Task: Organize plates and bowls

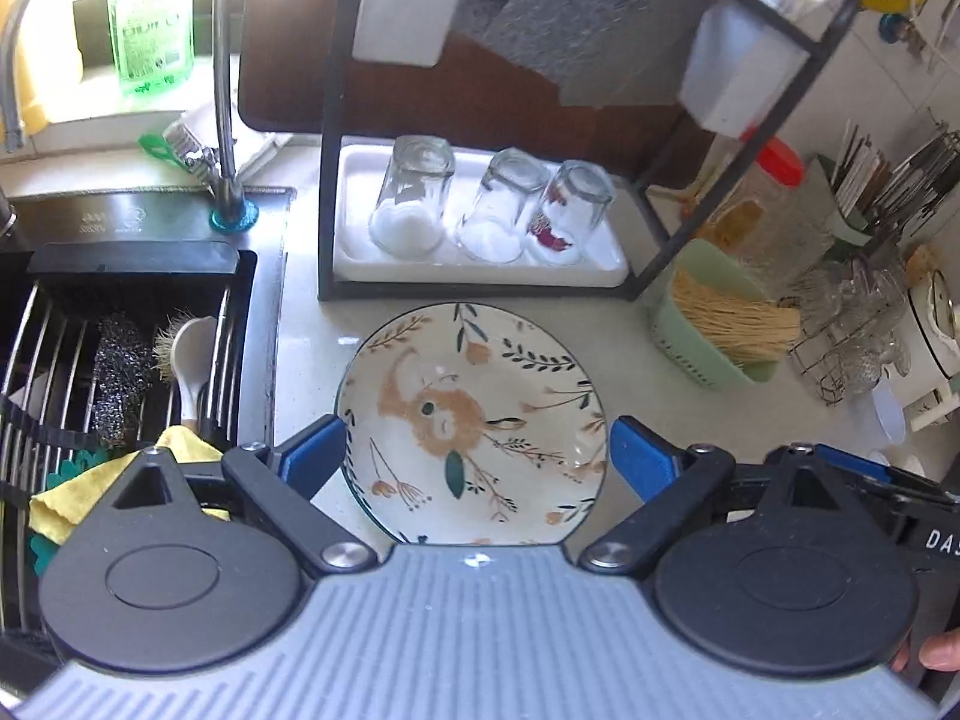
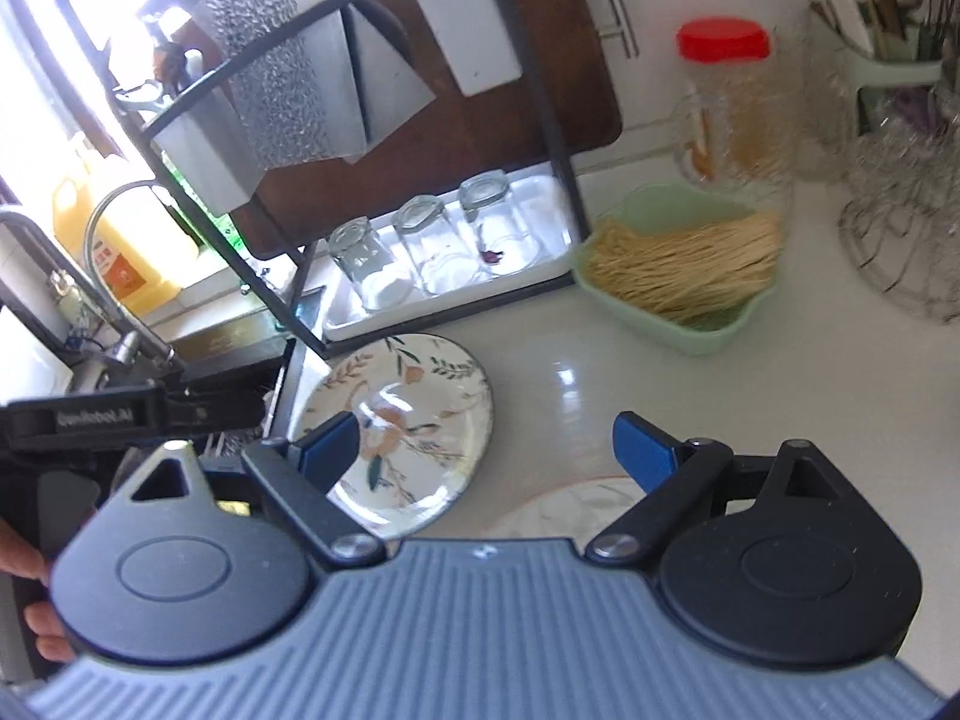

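A floral plate (image 1: 474,420) with orange flowers and dark leaves lies flat on the white counter in front of the black rack. My left gripper (image 1: 477,456) is open and hovers above it, its blue pads either side of the plate's width. In the right wrist view the same plate (image 2: 414,426) lies left of centre. My right gripper (image 2: 486,450) is open and empty above the counter, its left pad over the plate's edge. A second pale dish (image 2: 564,510) with a pinkish rim shows partly under this gripper.
A black rack (image 1: 336,120) holds a white tray (image 1: 354,252) with three upturned glasses (image 1: 498,210). The sink with a drying rack (image 1: 120,372), spoon and scrubber is at left. A green basket (image 2: 678,276) of bamboo sticks, a red-lidded jar (image 2: 732,114) and wire holders stand at right.
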Available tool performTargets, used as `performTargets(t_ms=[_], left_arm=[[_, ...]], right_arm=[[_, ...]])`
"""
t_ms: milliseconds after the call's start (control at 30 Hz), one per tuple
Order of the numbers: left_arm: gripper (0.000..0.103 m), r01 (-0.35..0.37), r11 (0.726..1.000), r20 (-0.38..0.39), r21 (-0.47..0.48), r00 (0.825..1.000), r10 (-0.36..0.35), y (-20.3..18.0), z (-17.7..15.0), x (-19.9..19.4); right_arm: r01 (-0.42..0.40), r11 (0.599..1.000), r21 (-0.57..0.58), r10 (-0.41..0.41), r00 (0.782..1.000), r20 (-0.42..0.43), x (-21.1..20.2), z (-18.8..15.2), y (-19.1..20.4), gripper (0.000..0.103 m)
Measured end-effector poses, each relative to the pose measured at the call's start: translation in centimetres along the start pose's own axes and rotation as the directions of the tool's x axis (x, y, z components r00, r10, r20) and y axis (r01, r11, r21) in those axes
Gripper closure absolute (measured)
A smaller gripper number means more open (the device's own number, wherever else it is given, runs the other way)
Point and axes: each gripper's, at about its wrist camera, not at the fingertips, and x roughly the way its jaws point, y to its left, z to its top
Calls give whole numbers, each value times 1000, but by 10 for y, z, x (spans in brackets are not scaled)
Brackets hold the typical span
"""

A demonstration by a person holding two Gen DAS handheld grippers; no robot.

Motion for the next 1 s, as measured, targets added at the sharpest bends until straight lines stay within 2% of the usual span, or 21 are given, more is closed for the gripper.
performTargets(t_ms=[200,267,300,333,533,667,733,767,867,900,1000], left_arm=[[6,21,1000,-36,-10,999,-22,17,11,22],[6,26,999,-46,-20,999,-27,23,14,29],[6,26,999,-49,-18,998,-27,25,15,32],[6,21,1000,-51,-11,998,-22,26,16,35],[8,4,999,-84,42,996,0,36,22,57],[12,11,999,-109,34,994,-7,47,24,72],[13,1,1000,-118,24,993,2,54,23,79],[14,7,1000,-120,14,993,-5,58,23,81],[20,21,1000,-127,-7,992,-22,68,20,88],[25,18,1000,-134,-11,991,-19,70,19,91],[51,38,999,-175,-27,984,-42,74,17,100]], right_arm=[[-12,1000,14,12,999,-40,25,12,14,11],[-10,1000,15,11,997,-73,35,14,16,16],[-9,1000,17,10,995,-95,40,14,16,23],[-9,1000,21,12,993,-115,46,15,16,26],[-4,1000,26,9,982,-190,75,15,15,31],[19,999,42,-9,976,-218,91,13,10,34],[46,998,51,-33,971,-236,97,13,7,50],[60,996,60,-44,969,-244,99,12,5,51],[70,994,89,-46,966,-254,102,14,0,56],[72,993,88,-47,964,-260,104,14,0,59],[80,993,83,-54,959,-278,112,16,-1,67]])
